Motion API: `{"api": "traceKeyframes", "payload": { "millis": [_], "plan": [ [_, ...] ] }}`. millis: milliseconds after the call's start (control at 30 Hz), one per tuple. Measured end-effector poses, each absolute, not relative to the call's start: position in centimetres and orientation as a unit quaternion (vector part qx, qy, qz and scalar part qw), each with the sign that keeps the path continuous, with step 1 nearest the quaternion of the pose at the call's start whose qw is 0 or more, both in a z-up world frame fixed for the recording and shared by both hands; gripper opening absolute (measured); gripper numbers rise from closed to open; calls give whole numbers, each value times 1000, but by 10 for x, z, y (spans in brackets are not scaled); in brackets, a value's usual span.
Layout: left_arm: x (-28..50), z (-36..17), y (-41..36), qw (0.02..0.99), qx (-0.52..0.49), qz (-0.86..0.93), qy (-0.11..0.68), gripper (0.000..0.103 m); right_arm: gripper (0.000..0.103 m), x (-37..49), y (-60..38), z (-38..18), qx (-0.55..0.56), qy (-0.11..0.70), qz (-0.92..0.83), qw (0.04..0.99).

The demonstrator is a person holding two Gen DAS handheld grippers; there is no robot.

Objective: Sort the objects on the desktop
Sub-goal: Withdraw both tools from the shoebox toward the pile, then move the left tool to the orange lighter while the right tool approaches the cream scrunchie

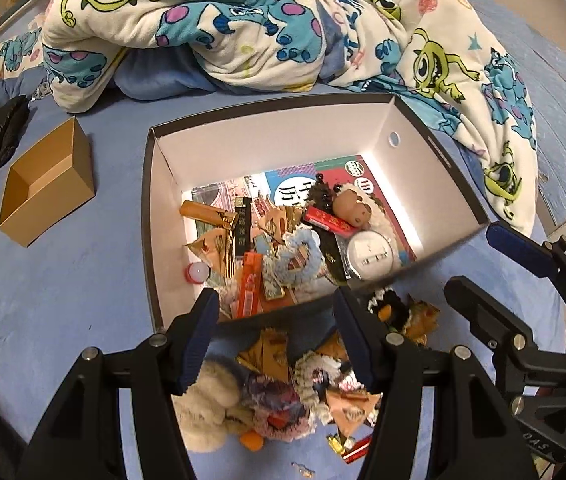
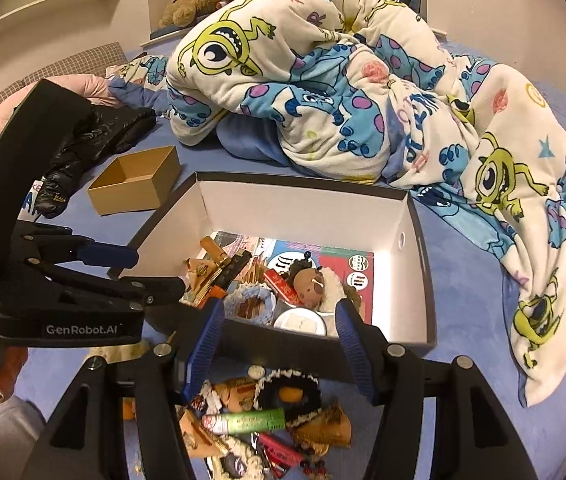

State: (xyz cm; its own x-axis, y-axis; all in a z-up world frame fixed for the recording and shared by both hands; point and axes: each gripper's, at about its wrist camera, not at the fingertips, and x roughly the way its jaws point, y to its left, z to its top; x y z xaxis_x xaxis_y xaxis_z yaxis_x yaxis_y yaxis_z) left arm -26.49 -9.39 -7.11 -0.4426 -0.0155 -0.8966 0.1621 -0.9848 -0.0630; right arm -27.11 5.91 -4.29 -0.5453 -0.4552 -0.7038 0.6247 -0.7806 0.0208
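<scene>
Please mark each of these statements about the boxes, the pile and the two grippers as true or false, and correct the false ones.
1. The big box holds many small things. True.
2. The small brown box is full. False: nothing shows inside it.
3. The left gripper holds the blue scrunchie. False: its jaws are apart and empty, and the scrunchie lies in the big box.
4. A pile of small things lies on the sheet outside the big box. True.
5. The right gripper is clamped on a green tube. False: its jaws stand open, and the tube lies in the pile.
</scene>
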Motion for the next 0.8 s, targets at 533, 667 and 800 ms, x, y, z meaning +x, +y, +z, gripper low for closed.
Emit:
{"api": "traceKeyframes", "payload": {
  "millis": [533,667,800],
  "plan": [
    [-203,-85,-60,12,546,-836,54,60,59,-228,94,-42,364,113,-873,304],
    [-184,-98,-46,-4,553,-832,45,60,59,-220,106,-50,376,111,-870,300],
    [-167,-110,-38,-21,560,-827,49,60,59,-210,117,-58,383,114,-866,300]
  ]
}}
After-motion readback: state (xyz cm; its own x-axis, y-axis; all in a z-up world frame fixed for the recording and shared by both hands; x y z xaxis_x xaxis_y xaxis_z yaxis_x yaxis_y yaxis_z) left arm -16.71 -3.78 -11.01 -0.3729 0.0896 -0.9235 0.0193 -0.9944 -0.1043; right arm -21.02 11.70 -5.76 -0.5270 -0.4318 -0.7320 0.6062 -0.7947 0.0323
